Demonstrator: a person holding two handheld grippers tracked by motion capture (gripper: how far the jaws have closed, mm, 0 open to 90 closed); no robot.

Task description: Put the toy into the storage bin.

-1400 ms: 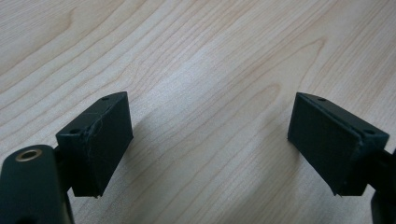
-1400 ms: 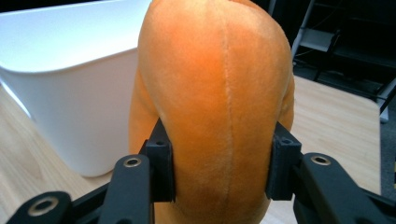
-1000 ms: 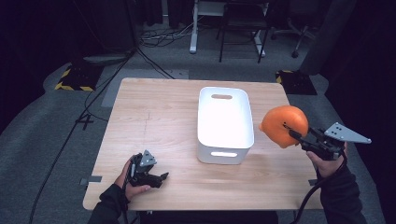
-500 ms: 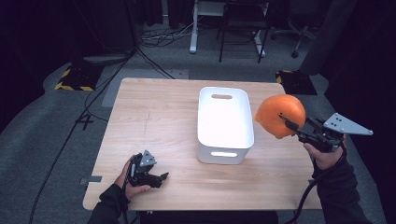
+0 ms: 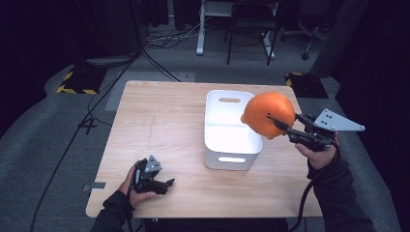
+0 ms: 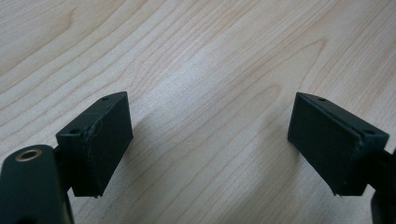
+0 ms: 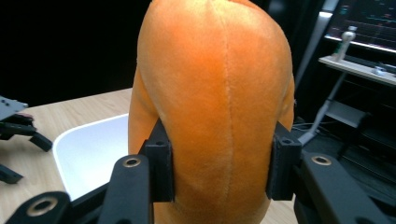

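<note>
An orange plush toy (image 5: 269, 115) hangs in the air over the right rim of the white bin (image 5: 227, 147). My right gripper (image 5: 279, 123) is shut on the orange plush toy (image 7: 215, 98), its two jaws pressing the toy's lower sides in the right gripper view. The white bin (image 7: 88, 154) shows below and behind the toy there. At the table's front left, my left gripper (image 5: 167, 183) rests low on the wood, held by a hand. Its fingers (image 6: 95, 140) stand wide apart with bare wood between them, so it is open.
The wooden table (image 5: 159, 121) carries the bin at centre right. Beyond the far edge are chair legs, a desk frame (image 5: 241, 29) and cables on grey floor. Yellow-black floor markers (image 5: 75, 82) lie at the far left.
My right gripper has carried the orange plush toy up and leftward, from beside the bin's right side to over its right rim. The left gripper has stayed put.
</note>
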